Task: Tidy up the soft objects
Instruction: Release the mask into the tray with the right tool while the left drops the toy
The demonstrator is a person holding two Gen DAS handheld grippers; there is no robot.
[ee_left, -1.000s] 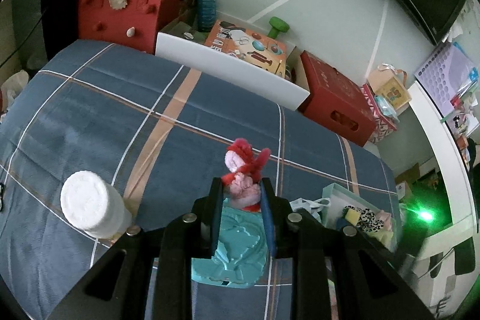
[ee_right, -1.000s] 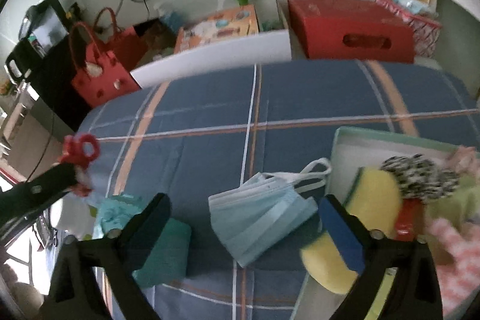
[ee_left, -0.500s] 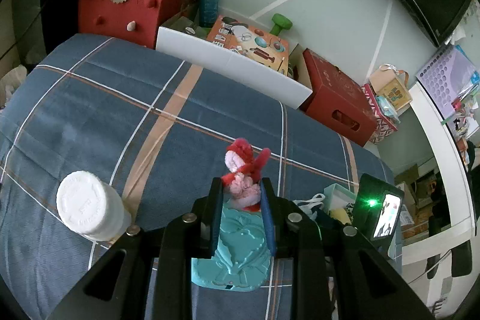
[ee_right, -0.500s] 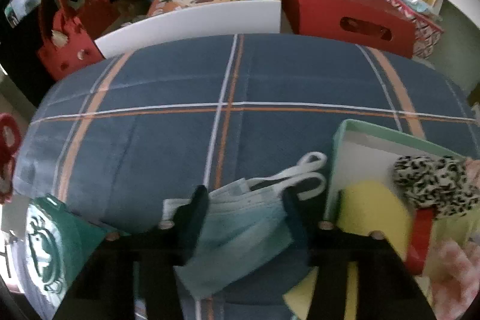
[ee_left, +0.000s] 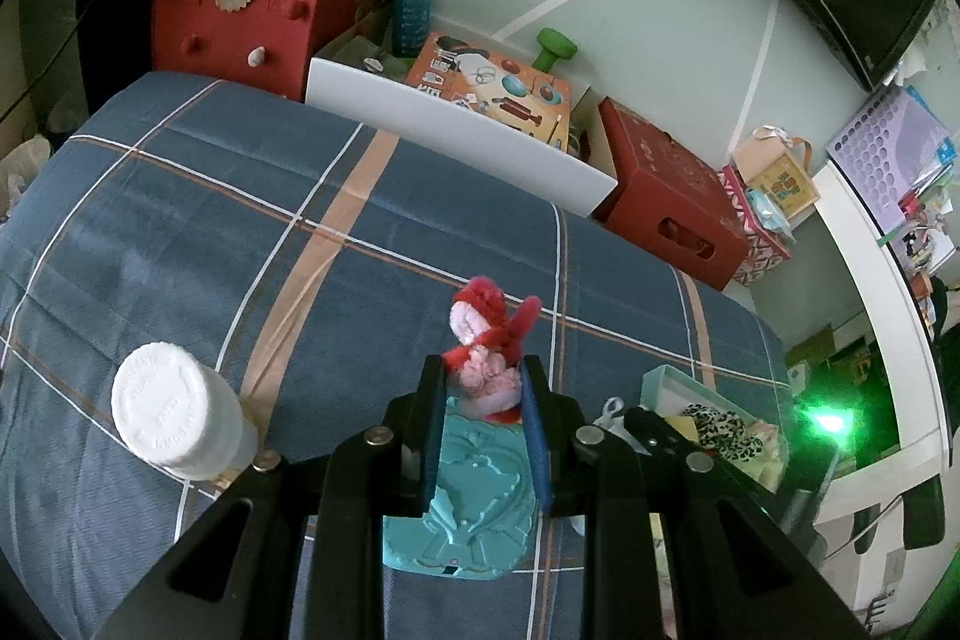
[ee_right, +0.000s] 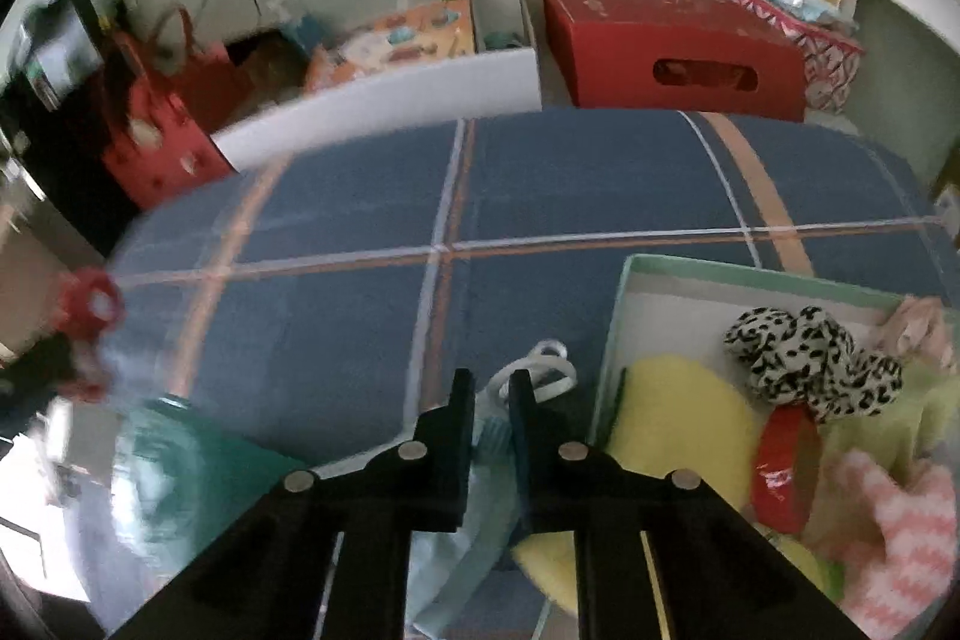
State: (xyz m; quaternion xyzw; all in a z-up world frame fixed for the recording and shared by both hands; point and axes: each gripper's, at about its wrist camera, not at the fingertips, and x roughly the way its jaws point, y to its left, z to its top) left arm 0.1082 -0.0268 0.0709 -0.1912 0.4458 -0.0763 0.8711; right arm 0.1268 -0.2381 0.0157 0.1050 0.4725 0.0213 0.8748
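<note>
Right gripper (ee_right: 492, 403), wide open a second ago, now pinched shut on blue face mask (ee_right: 489, 472) beside mint box (ee_right: 624, 280); left gripper (ee_left: 483, 415) unchanged, clamped on red-pink plush toy (ee_left: 486, 346) above plaid blanket (ee_left: 300, 232)

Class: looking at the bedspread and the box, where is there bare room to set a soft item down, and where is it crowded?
Free: the plaid bedspread between the white bottle and the white board. Also the box's far corner beyond the leopard scrunchie. Crowded: the box's near half and around the teal pouch.
</note>
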